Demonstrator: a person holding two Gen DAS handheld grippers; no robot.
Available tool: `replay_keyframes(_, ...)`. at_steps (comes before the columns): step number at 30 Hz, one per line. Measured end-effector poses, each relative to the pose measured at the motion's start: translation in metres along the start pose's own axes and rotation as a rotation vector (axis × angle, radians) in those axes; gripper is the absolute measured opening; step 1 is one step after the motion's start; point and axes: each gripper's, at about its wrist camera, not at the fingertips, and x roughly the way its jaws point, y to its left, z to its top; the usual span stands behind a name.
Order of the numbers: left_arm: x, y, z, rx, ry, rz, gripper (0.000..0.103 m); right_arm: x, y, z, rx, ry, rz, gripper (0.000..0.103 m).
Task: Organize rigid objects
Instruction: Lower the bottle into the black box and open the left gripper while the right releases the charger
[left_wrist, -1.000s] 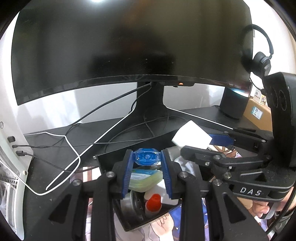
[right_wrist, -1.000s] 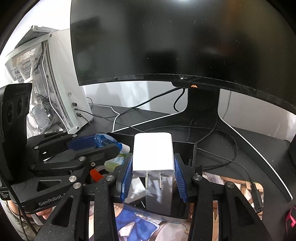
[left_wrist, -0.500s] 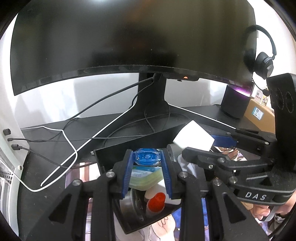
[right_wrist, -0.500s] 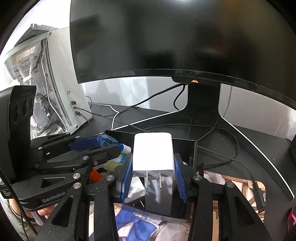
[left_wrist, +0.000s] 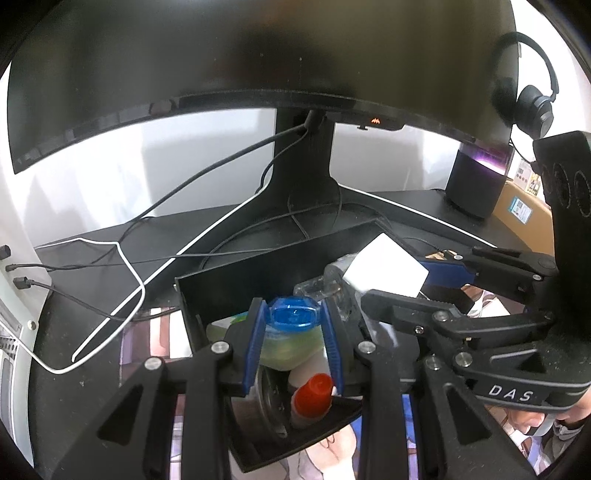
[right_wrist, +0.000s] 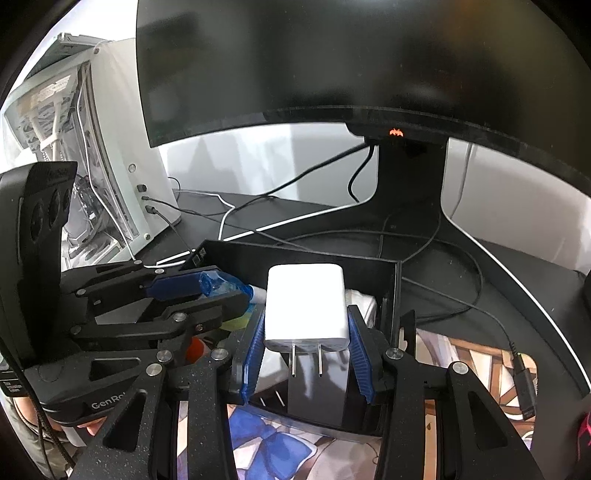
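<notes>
Low in the centre of the left wrist view, my left gripper (left_wrist: 295, 345) is clamped narrow on a small bottle with a glossy blue cap (left_wrist: 294, 316) and a soft yellow-green body, and compared with a second ago it sits a little lower and deeper over the black bin (left_wrist: 236, 280), whose far wall now shows more of its matte inner face. I read that as the bottle being lowered for placing rather than carried anywhere new. At the bottom centre of the right wrist view, my right gripper (right_wrist: 306, 349) is closed on the white charger (right_wrist: 306, 304), a smooth rounded block with two thin metal prongs pointing back at the camera; it has hardly shifted, hovering over the right half of the same bin. Neither item is released yet, so both placements look nearly done, not finished. Below the bottle in the bin I see a red-capped white tube (left_wrist: 312, 395), a round metallic piece (left_wrist: 267, 400) and a crinkled clear plastic thing (left_wrist: 328, 284) at mid-right, all hard and shiny. The ribbed blue pads on both tools contrast with their speckled black arms. Behind, filling the upper frame, a curved dark monitor (left_wrist: 258, 55) stands over loose cables (left_wrist: 207, 192) on the black desk (left_wrist: 406, 206).
</notes>
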Motion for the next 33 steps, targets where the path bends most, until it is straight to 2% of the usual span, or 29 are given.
replay_keyframes(10,0.004,0.002,-0.001,-0.012,0.008,-0.013,0.029,-0.001,0.0,-0.002,0.007,0.002,0.0,0.042)
replay_keyframes(15,0.0,0.005,-0.001,-0.024,-0.012,-0.029,0.03,-0.002,-0.005,-0.001,0.043,-0.003,0.033,0.044)
replay_keyframes(18,-0.002,0.006,-0.002,-0.033,-0.023,-0.035,0.034,-0.003,-0.005,-0.002,0.045,-0.008,0.029,0.045)
replay_keyframes(20,-0.004,0.006,-0.002,-0.035,-0.029,-0.023,0.04,-0.005,-0.005,-0.002,0.047,-0.011,0.023,0.045)
replay_keyframes(24,-0.008,0.008,-0.001,-0.051,-0.036,-0.02,0.048,-0.013,-0.008,-0.003,0.062,-0.022,0.017,0.054)
replay_keyframes(26,-0.012,0.006,0.0,-0.054,-0.038,-0.021,0.054,-0.018,-0.008,-0.002,0.065,-0.024,0.021,0.054)
replay_keyframes(33,-0.034,-0.005,0.003,-0.019,-0.081,-0.02,0.054,-0.046,-0.001,0.001,0.052,-0.074,0.018,0.054)
